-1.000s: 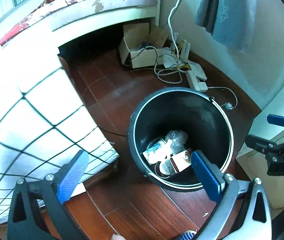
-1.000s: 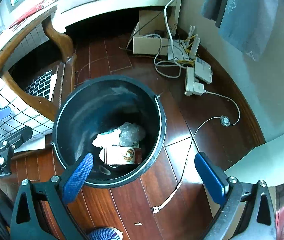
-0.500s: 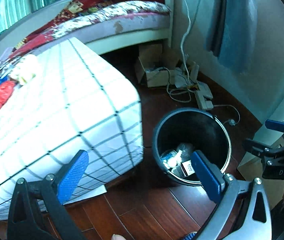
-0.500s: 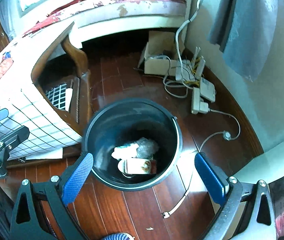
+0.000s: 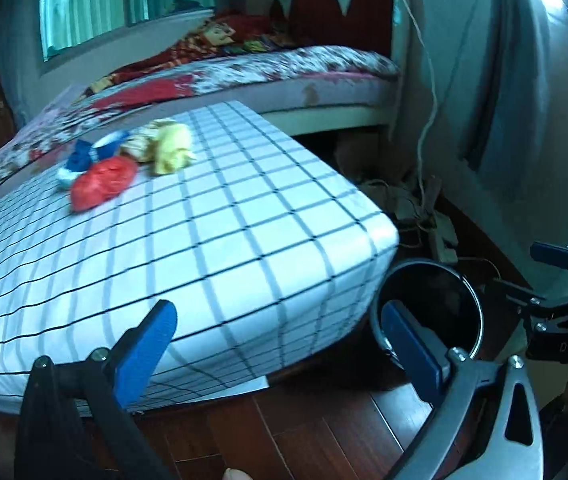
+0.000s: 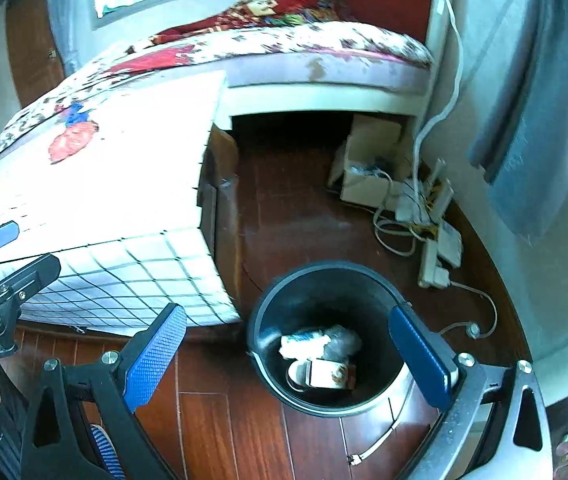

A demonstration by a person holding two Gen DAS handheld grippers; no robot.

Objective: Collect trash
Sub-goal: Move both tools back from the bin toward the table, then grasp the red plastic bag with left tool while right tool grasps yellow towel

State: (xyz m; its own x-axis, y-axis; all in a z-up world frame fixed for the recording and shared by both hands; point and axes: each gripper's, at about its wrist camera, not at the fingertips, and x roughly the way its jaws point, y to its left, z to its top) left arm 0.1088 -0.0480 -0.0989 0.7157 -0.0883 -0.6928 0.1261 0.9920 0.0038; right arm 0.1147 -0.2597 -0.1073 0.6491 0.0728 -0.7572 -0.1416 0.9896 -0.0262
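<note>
A black trash bin (image 6: 324,336) stands on the wood floor beside a table with a white checked cloth (image 5: 204,240); it also shows in the left wrist view (image 5: 436,300). Crumpled wrappers and a cup (image 6: 320,356) lie inside it. On the cloth lie a red crumpled bag (image 5: 102,182), a blue-and-white piece (image 5: 80,160) and yellow crumpled paper (image 5: 170,148). My left gripper (image 5: 280,348) is open and empty, low at the table's near edge. My right gripper (image 6: 288,356) is open and empty above the bin.
A bed (image 5: 284,68) with a patterned cover stands behind the table. A cardboard box (image 6: 368,168), a power strip (image 6: 436,256) and loose cables (image 6: 396,232) lie on the floor by the wall. A curtain (image 6: 544,140) hangs at right.
Both grippers have risen and tilted up, away from the bin. The tabletop with its trash has come into the left wrist view. Both stay open.
</note>
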